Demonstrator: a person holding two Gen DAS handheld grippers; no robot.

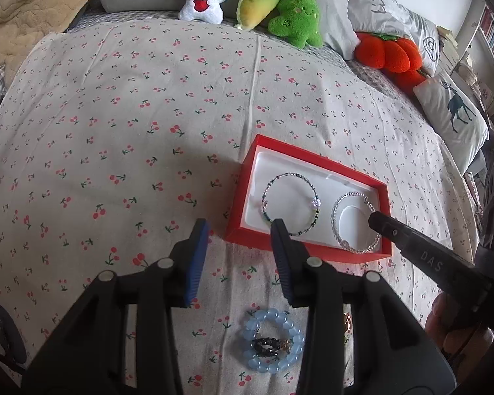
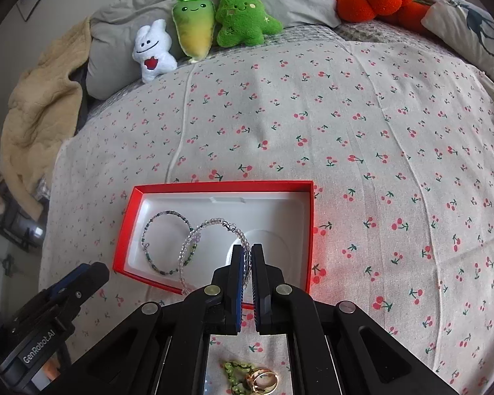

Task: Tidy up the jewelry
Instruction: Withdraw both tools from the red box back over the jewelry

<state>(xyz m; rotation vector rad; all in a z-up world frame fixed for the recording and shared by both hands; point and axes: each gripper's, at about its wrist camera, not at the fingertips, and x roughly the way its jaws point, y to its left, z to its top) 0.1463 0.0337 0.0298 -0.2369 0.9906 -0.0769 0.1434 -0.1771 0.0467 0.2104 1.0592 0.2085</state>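
Two bracelets in red box [image 1: 308,197] on cherry-print bed [image 1: 115,115]: dark beaded bracelet [image 1: 289,202] lying left, clear beaded bracelet [image 2: 214,230] right, pinched by pressed-together right gripper [image 2: 247,256]. Left gripper [image 1: 240,230] spread, empty, at near left edge of box. Blue bracelet [image 1: 273,340] nearer. Plush toys [image 1: 250,0] far.

gold rings [image 2: 263,382] cut off below

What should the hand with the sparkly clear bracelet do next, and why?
Probably open the right gripper. Its jaws are shut on the clear bead bracelet, which already hangs inside the red box beside the dark bead bracelet, so letting go should drop it in.
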